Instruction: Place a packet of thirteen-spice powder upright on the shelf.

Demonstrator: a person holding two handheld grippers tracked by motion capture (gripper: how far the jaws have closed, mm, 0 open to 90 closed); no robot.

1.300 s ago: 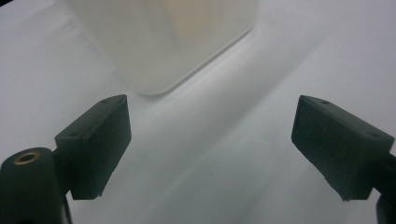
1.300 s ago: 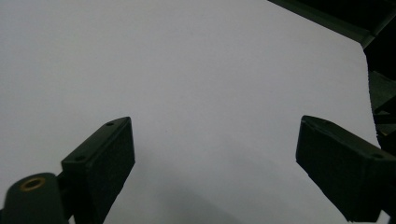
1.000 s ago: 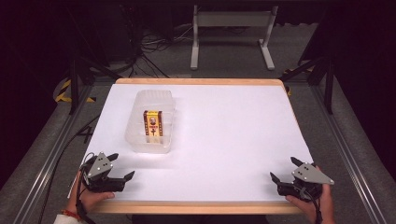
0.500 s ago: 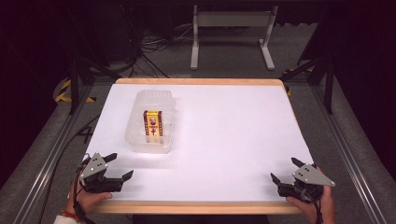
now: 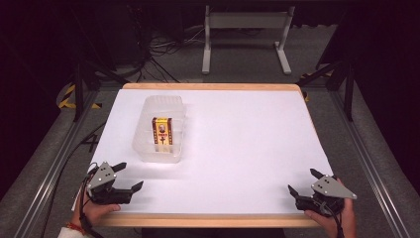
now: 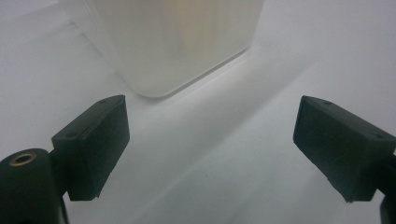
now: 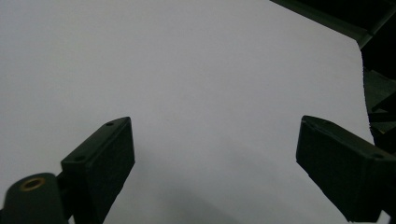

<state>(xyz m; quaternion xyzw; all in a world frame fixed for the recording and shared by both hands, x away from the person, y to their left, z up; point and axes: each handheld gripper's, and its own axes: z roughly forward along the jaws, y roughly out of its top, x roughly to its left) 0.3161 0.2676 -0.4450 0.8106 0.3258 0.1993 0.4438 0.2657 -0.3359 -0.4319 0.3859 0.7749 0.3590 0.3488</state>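
Observation:
A clear plastic container point(image 5: 144, 145) stands on the left half of the white table point(image 5: 237, 139). A small yellow and brown carton point(image 5: 162, 131) lies inside it. My left gripper point(image 5: 130, 175) is open near the front left corner, a short way in front of the container, with nothing between its fingers. In the left gripper view the container point(image 6: 173, 42) rises just beyond the left gripper point(image 6: 210, 140), whose jaws stand wide apart. My right gripper point(image 5: 303, 181) is open and empty at the front right corner. In its own view the right gripper point(image 7: 215, 168) faces bare table.
The table has a wooden rim point(image 5: 208, 220) along its front edge. Metal rails point(image 5: 44, 173) run along both sides, and a frame stand point(image 5: 245, 34) and cables lie on the floor behind. A dark table edge point(image 7: 327, 21) crosses the right gripper view.
Both grippers have drawn back slightly toward the front edge, the left one also a little to the left. The container and carton have not moved.

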